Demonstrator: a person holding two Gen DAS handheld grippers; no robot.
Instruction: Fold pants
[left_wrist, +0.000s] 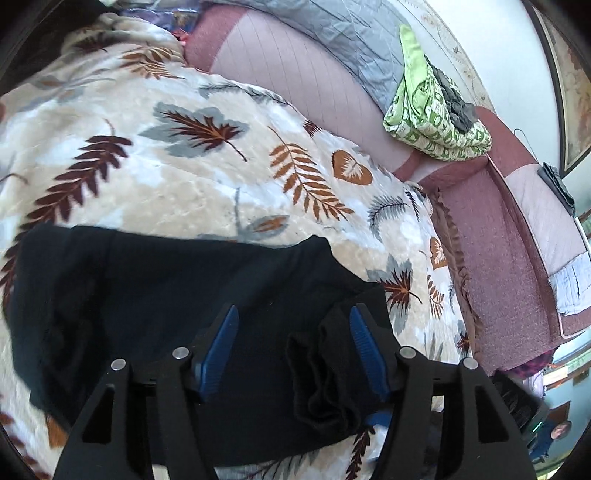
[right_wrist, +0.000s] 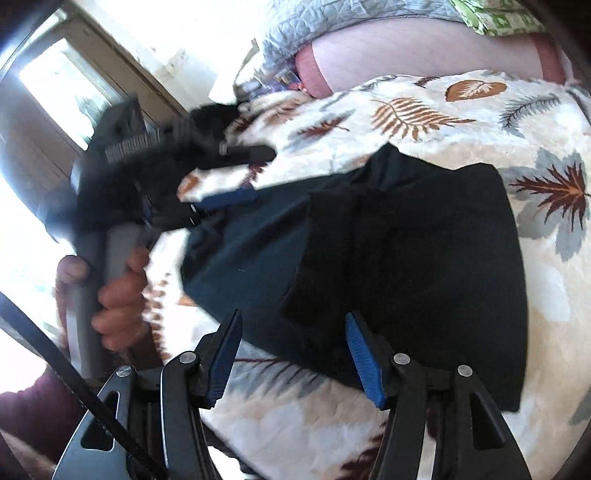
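Note:
Dark navy pants (left_wrist: 166, 295) lie folded into a compact block on the leaf-patterned blanket (left_wrist: 166, 155). They also show in the right wrist view (right_wrist: 424, 266), with a black ribbed cuff or waistband (right_wrist: 332, 258) lying on top. My left gripper (left_wrist: 293, 317) is open just above the pants' near edge, empty. My right gripper (right_wrist: 293, 325) is open over the pants' near edge, empty. The left gripper (right_wrist: 236, 173) also shows blurred in the right wrist view, open at the pants' far left corner, with a hand (right_wrist: 118, 295) on its handle.
A pink and maroon sofa or bed back (left_wrist: 295, 66) runs behind the blanket, with a grey quilt (left_wrist: 332, 29) and a green patterned cloth (left_wrist: 432, 118) on it. A bright window (right_wrist: 62, 81) is at the left in the right wrist view.

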